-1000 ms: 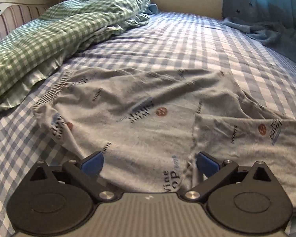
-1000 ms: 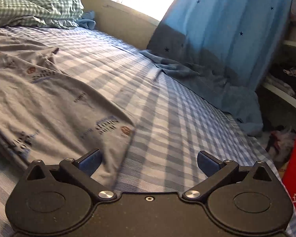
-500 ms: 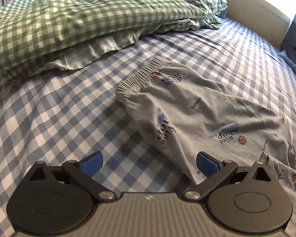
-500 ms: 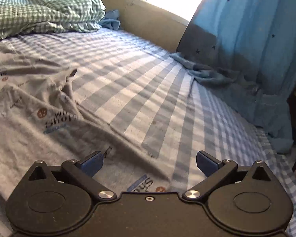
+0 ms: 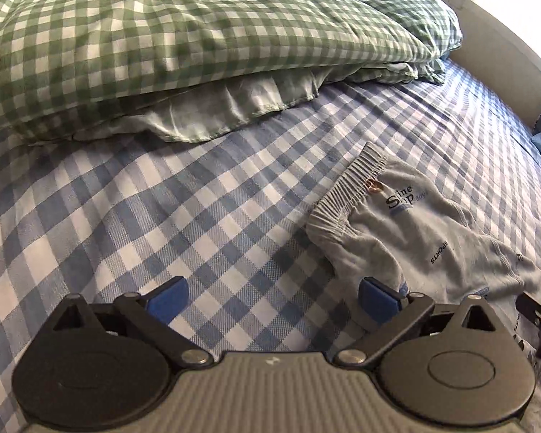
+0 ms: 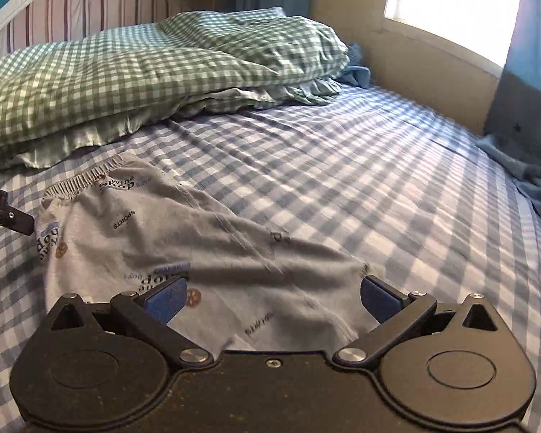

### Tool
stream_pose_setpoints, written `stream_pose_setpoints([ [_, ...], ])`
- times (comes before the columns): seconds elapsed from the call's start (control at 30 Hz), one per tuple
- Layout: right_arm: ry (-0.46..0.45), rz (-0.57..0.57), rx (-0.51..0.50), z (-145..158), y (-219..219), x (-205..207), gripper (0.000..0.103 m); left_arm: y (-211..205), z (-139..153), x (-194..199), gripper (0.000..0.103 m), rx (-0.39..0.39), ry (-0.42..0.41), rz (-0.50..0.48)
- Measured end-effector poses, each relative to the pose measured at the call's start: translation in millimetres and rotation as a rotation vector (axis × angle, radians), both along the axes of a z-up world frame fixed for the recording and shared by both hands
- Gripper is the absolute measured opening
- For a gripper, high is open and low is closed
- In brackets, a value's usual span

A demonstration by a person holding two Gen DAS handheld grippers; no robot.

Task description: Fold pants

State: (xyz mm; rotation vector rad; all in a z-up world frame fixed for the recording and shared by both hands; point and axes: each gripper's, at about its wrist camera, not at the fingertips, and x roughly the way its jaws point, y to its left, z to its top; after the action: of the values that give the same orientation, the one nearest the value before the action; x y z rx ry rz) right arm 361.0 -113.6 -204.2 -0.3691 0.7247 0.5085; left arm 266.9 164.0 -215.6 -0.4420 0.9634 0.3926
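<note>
Bed: a blue-and-white checked cotton sheet (image 6: 396, 195) covers the mattress, sunlight from the window striping it.
Bedding: a rumpled green-and-white gingham duvet (image 5: 184, 43) is heaped toward the headboard, well apart from the work.
Pants: grey printed jersey pants (image 6: 184, 238) lie spread and creased on the sheet, near the duvet's edge but not touching it; their gathered elastic waistband (image 5: 346, 198) points toward the duvet.
Handling: the cloth looks light, soft and limp, likely to sag and bunch when lifted and to drag on the sheet; nothing fragile about it.
Where to grip: the ribbed waistband appears the firmest edge, and the hem or side seam at the opposite end the natural second hold.
Left gripper (image 5: 272, 294): blue-padded jaws stand wide and empty above bare sheet, the right-hand pad just beside the pants' near corner.
Right gripper (image 6: 272, 294): jaws wide, holding nothing, poised low over the wrinkled lower part of the pants.
Progress: judged from the flat, unfolded lie, no fold has yet been made.
</note>
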Motion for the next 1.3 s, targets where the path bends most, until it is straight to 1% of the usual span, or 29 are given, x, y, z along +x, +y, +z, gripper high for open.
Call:
stream_pose_setpoints([
  [0.07,-0.004,0.059,0.006,-4,15,15,0.102,2,-1,2,0.102,-0.001,-0.043,-0.046],
  [0.17,0.007,0.162,0.006,-14,35,35,0.102,5,-4,2,0.102,-0.054,-0.139,-0.097],
  [0.23,0.028,0.188,-0.048,-30,47,49,0.102,7,-8,3,0.101,-0.103,-0.192,-0.116],
  [0.27,0.024,0.184,-0.104,-41,51,58,0.101,8,-10,5,0.101,-0.123,-0.211,-0.122],
  [0.3,0.007,0.173,-0.132,-48,52,63,0.102,10,-12,7,0.098,-0.156,-0.229,-0.132],
  [0.33,0.002,0.166,-0.099,-52,46,67,0.102,12,-15,8,0.091,-0.196,-0.245,-0.137],
  [0.37,0.021,0.142,-0.069,-54,42,73,0.102,14,-18,11,0.086,-0.237,-0.253,-0.137],
  [0.4,0.049,0.119,-0.038,-56,38,77,0.102,16,-22,14,0.078,-0.290,-0.259,-0.136],
  [0.43,0.066,0.099,-0.012,-59,34,79,0.102,19,-28,17,0.073,-0.345,-0.262,-0.133],
  [0.57,0.067,0.061,0.028,-62,28,75,0.102,32,-43,23,0.069,-0.448,-0.287,-0.028],
  [0.6,0.065,0.056,0.032,-63,28,74,0.102,35,-46,24,0.066,-0.472,-0.292,0.002],
  [0.63,0.064,0.053,0.037,-63,28,73,0.102,39,-49,26,0.058,-0.497,-0.295,0.040],
  [0.67,0.065,0.053,0.040,-63,28,74,0.102,42,-51,28,0.048,-0.501,-0.281,0.077],
  [0.7,0.067,0.053,0.040,-62,28,74,0.102,44,-52,30,0.020,-0.480,-0.239,0.126],
  [0.73,0.067,0.054,0.030,-61,29,74,0.102,47,-54,32,0.019,-0.505,-0.221,0.149],
  [0.77,0.054,0.055,0.015,-56,30,73,0.101,49,-54,32,0.018,-0.524,-0.228,0.171],
  [0.8,-0.001,0.041,0.001,-46,31,67,0.095,50,-52,32,0.016,-0.527,-0.229,0.177],
  [0.83,-0.066,0.021,-0.003,-33,29,59,0.095,49,-49,33,0.014,-0.512,-0.231,0.167],
  [0.9,-0.141,-0.042,0.002,-14,19,49,0.099,44,-43,35,0.013,-0.468,-0.230,0.147],
  [0.97,-0.130,-0.107,0.011,-6,1,44,0.100,39,-40,40,0.012,-0.432,-0.216,0.129],
  [1.03,-0.104,-0.155,-0.016,-14,-18,43,0.100,38,-40,43,0.012,-0.415,-0.191,0.123],
  [1.1,-0.082,-0.217,-0.106,-31,-34,51,0.097,39,-42,44,0.012,-0.413,-0.176,0.123],
  [1.17,-0.051,-0.275,-0.169,-50,-48,63,0.097,38,-42,44,0.012,-0.398,-0.170,0.115],
  [1.2,-0.044,-0.291,-0.147,-54,-56,68,0.102,36,-40,45,0.012,-0.386,-0.168,0.110],
  [1.23,-0.042,-0.313,-0.127,-54,-62,73,0.102,34,-38,45,0.012,-0.373,-0.164,0.105],
  [1.27,-0.034,-0.336,-0.130,-53,-65,79,0.101,32,-36,46,0.012,-0.361,-0.162,0.101],
  [1.3,-0.036,-0.352,-0.128,-49,-66,81,0.097,31,-33,46,0.012,-0.352,-0.162,0.098],
])
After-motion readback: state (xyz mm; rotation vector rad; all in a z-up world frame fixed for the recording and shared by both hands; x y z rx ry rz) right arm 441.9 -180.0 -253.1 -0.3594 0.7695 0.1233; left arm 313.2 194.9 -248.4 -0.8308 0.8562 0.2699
